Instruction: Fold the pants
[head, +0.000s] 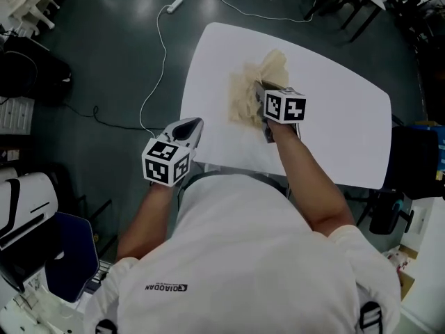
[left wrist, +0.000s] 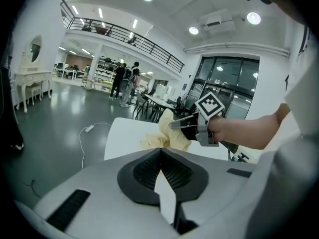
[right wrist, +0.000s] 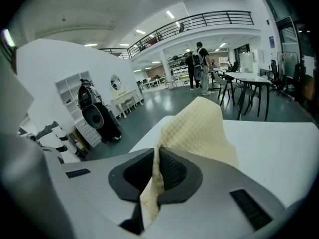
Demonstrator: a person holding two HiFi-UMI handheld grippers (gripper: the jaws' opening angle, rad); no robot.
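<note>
Right gripper [right wrist: 158, 152] pinching pants [right wrist: 199, 128] at table [head: 334, 117] middle, left gripper [left wrist: 160, 151] pressed together, empty, by near-left edge

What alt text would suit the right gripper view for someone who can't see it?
The right gripper is clamped shut on pale yellow checked pants, whose fabric rises in a peak over a white table. Behind, people stand far off under a balcony.
</note>
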